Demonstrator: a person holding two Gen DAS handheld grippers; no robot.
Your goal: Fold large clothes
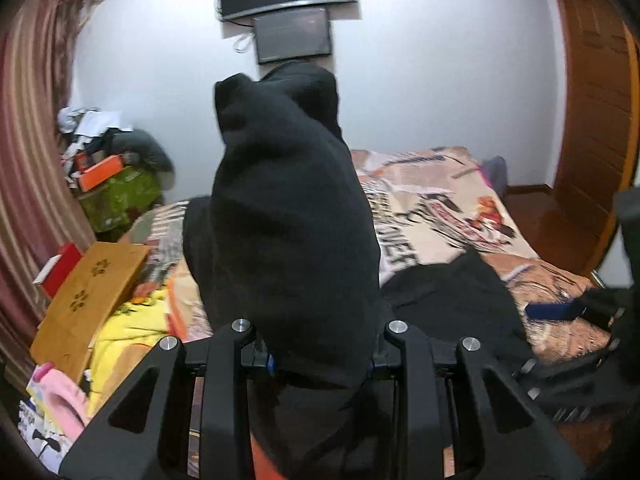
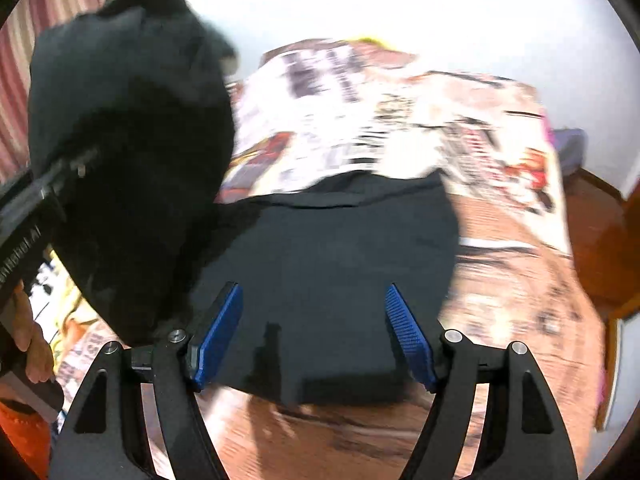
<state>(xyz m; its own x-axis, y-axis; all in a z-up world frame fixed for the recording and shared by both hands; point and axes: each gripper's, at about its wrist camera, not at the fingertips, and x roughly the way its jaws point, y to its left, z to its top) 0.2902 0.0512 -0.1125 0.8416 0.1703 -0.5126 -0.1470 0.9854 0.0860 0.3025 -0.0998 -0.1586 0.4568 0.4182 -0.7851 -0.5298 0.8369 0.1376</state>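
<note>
A black garment (image 2: 328, 280) lies spread on the printed bedsheet (image 2: 400, 120). One part of it (image 1: 292, 220) is bunched up and lifted off the bed, with my left gripper (image 1: 320, 358) shut on it; the cloth hides its pads. The right wrist view shows that raised bunch (image 2: 132, 140) at the left, with the left gripper (image 2: 52, 188) and a hand (image 2: 36, 344) below it. My right gripper (image 2: 314, 288) hangs open over the flat near part of the garment, blue pads (image 2: 218, 336) apart with nothing between them. It also shows at the right edge (image 1: 560, 312).
A wooden board (image 1: 92, 300), a red box (image 1: 60, 268), yellow cloth (image 1: 120, 332) and a pink item (image 1: 64, 400) crowd the bed's left side. A clutter pile with a green bag (image 1: 120, 196) stands by the curtain. A wooden door (image 1: 592, 120) is at the right.
</note>
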